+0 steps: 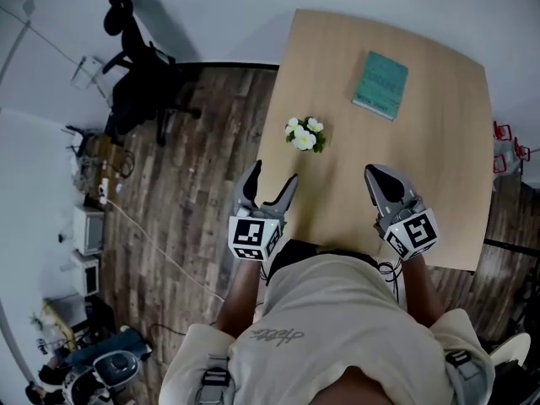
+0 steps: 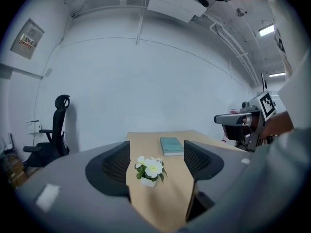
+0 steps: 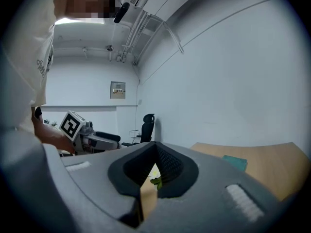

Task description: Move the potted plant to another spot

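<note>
A small potted plant [image 1: 305,134] with white flowers and a white pot stands upright near the left edge of the wooden table [image 1: 439,192]. My left gripper [image 1: 272,184] hovers over the table's near left corner, open and empty, short of the plant. In the left gripper view the plant [image 2: 150,171] shows between the two wide jaws, farther out, untouched. My right gripper [image 1: 384,182] is over the table's near edge to the right, its jaws together with nothing in them. The right gripper view shows only a sliver of the plant [image 3: 155,179] through the narrow slit.
A teal book [image 1: 380,84] lies flat on the far half of the table. A black office chair [image 1: 135,78] stands on the wood floor to the left by the white wall. Boxes and cables sit along the left wall.
</note>
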